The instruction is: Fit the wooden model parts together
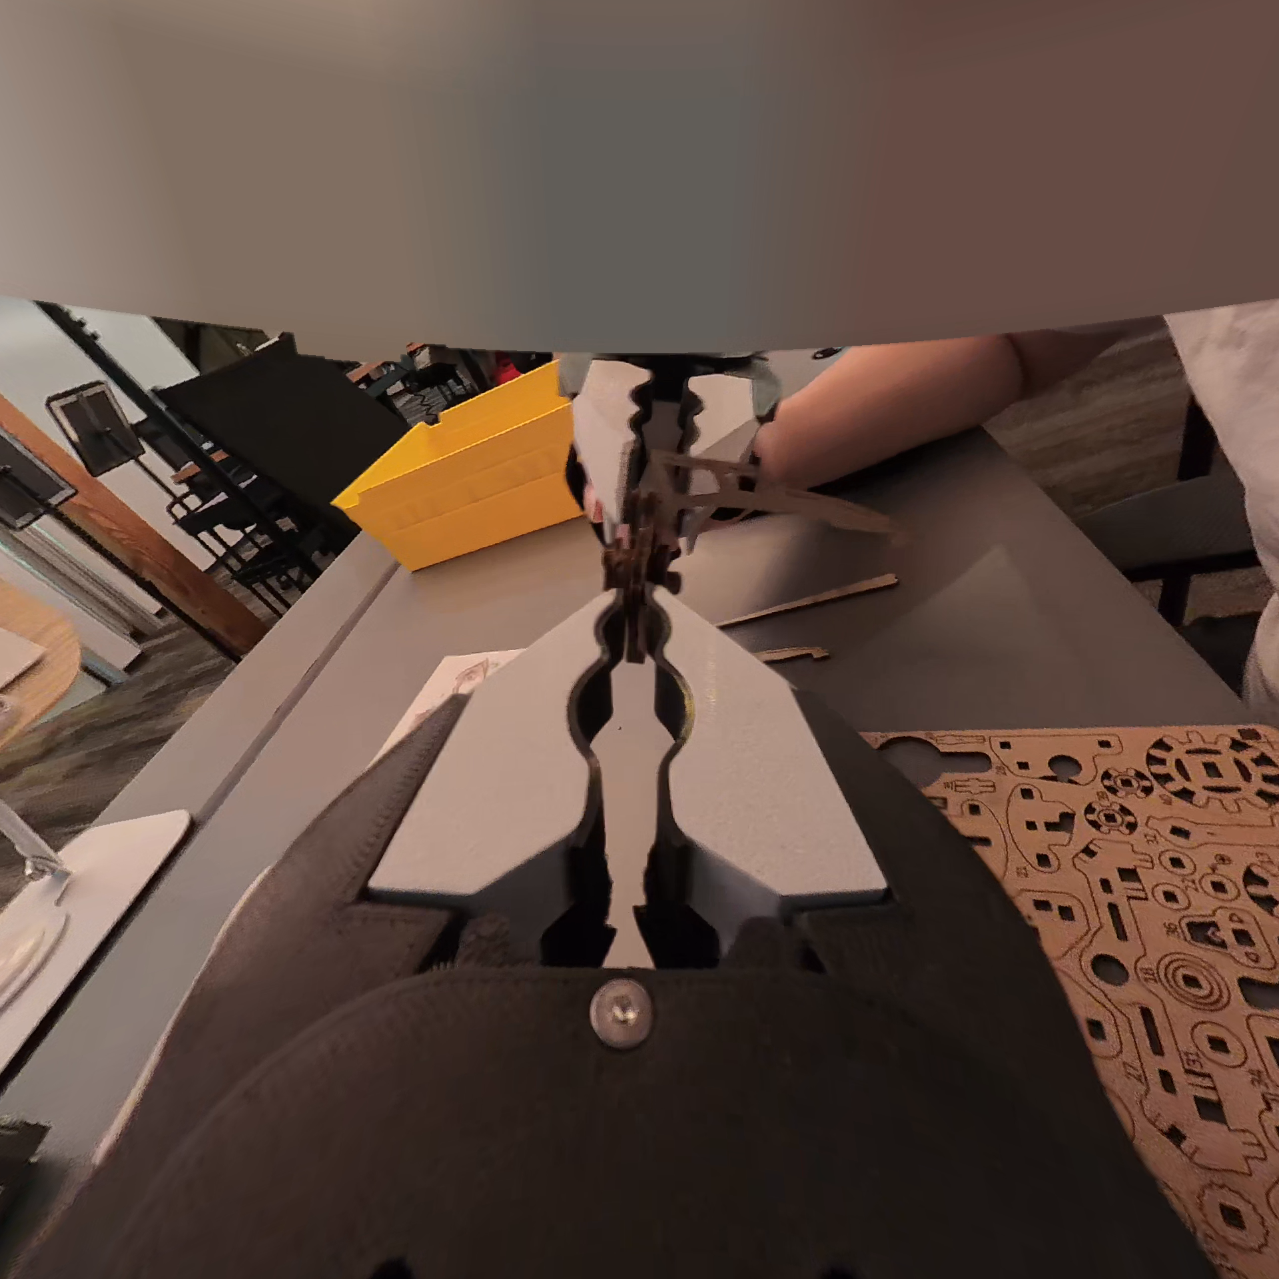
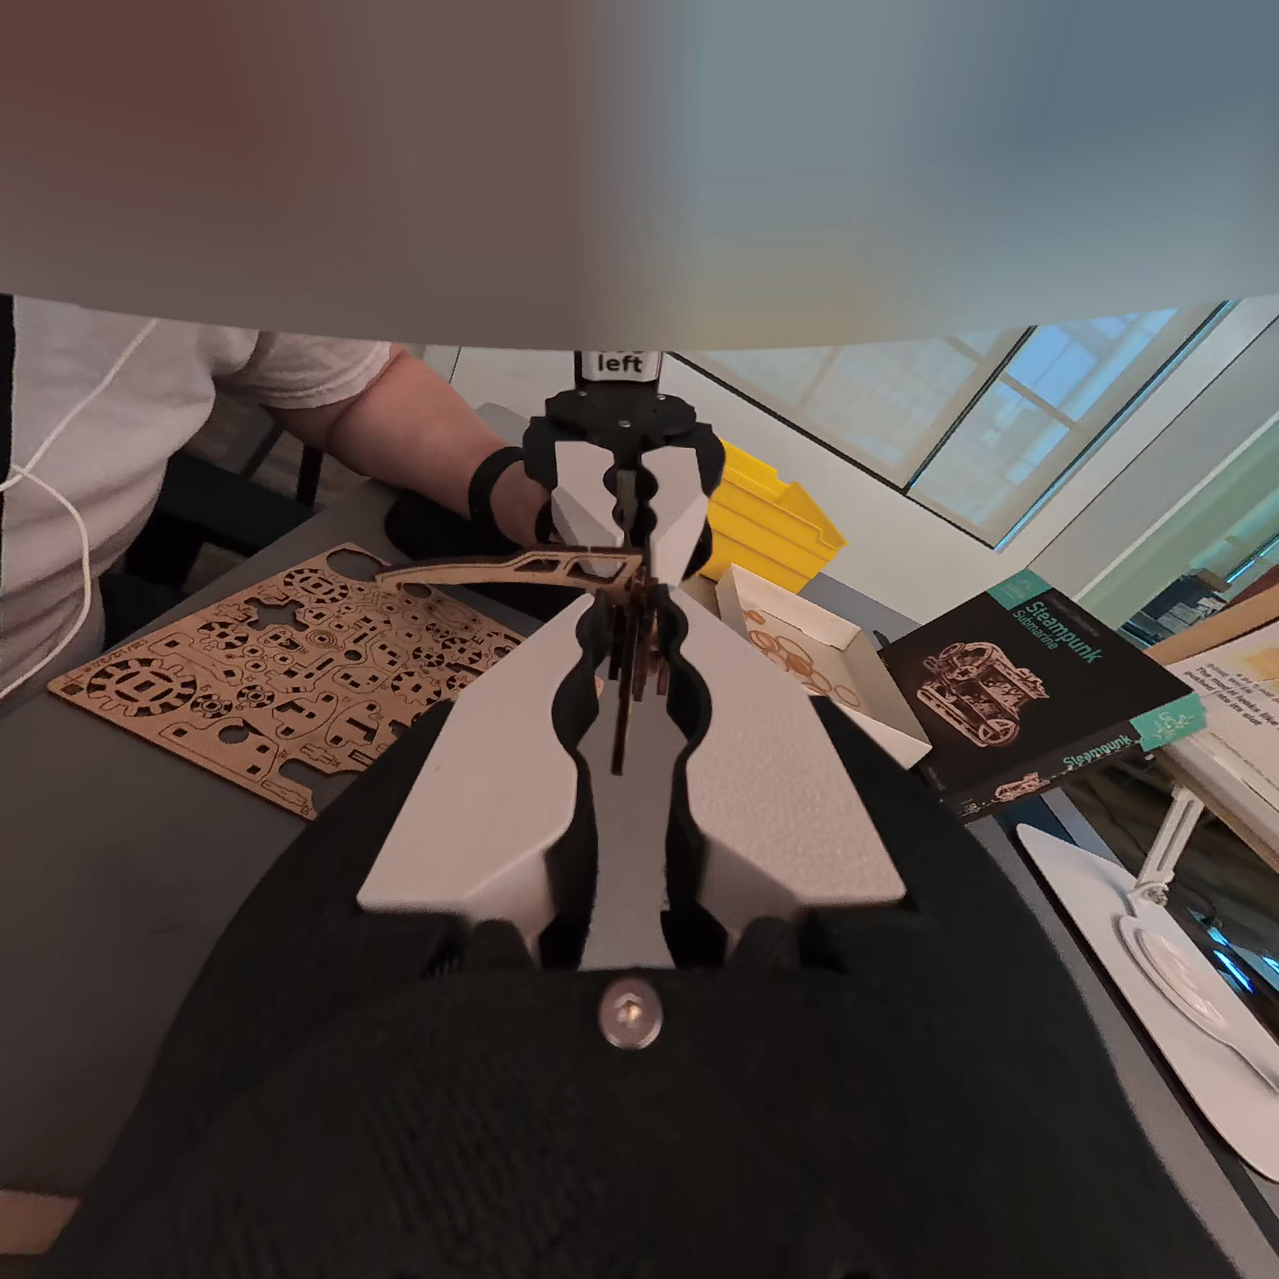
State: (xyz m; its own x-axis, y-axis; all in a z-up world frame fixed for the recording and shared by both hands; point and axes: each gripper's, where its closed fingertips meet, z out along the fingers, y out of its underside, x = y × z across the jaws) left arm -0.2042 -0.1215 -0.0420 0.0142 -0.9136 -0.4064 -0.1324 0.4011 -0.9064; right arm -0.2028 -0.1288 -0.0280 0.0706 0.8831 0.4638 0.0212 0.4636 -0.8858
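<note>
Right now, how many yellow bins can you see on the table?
1. The yellow bin sits at the far end of the grey table, beyond the two hand-held grippers. The blur across the top of both pictures may hide others.

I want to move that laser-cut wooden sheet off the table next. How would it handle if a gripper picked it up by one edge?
The wooden sheet looks thin and flat, so probably light. Its many cut-out holes leave narrow bridges, so it may flex or snap if levered from one edge. Lying flush on the grey table, its edge may be hard to get the jaws under.
</note>
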